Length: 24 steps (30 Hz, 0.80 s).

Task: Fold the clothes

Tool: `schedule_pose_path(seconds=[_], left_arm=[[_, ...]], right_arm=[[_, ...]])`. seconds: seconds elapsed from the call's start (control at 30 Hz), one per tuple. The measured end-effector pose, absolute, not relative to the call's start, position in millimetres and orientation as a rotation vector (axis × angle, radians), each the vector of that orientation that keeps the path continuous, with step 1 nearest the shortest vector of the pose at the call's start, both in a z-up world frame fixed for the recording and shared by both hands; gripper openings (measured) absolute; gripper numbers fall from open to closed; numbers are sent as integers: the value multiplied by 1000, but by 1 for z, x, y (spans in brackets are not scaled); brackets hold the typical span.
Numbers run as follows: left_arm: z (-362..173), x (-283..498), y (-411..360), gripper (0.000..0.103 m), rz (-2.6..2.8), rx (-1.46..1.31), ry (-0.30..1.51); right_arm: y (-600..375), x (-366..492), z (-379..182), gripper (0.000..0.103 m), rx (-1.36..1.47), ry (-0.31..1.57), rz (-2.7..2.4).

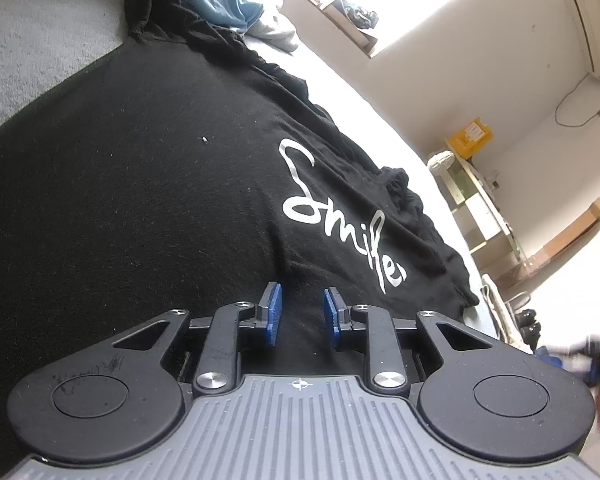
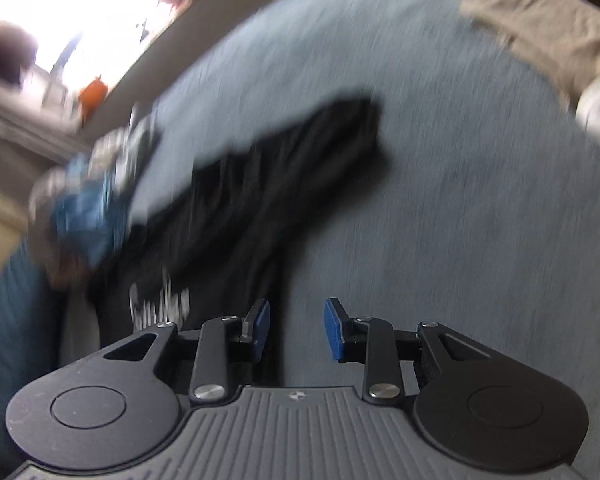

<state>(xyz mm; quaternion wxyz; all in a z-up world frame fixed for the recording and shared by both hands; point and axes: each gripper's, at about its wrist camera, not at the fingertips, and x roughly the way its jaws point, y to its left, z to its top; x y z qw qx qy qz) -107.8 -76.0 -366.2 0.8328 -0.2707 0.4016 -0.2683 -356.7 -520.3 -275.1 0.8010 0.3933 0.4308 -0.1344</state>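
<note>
Shirt (image 1: 160, 168), black with white script lettering, lies spread on the grey bed (image 1: 28, 36), its far edge bunched. Left tongs (image 1: 298, 314) and right tongs (image 2: 296, 328) gape, grasping nothing.

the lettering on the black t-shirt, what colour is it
White, handwritten-style lettering on the black t-shirt; clearest in the left wrist view.

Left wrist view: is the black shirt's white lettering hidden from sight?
No, the white lettering lies face up and in plain sight on the black shirt, ahead of the left tongs.
</note>
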Motion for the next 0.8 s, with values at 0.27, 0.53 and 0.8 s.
schedule_pose_path(seconds=[0.27,0.53,0.8], left_arm=[[-364,-118,-79,26,-555,-507,831],[-364,-122,-86,26,-558,-432,802],[-365,-121,-83,26,-567,-445,807]], right_arm=[[-434,-360,-328,33,775,1034,-270],[-417,-354,-337,27,713,1074,-310],[-404,-375,-305,1,607,969,-442]])
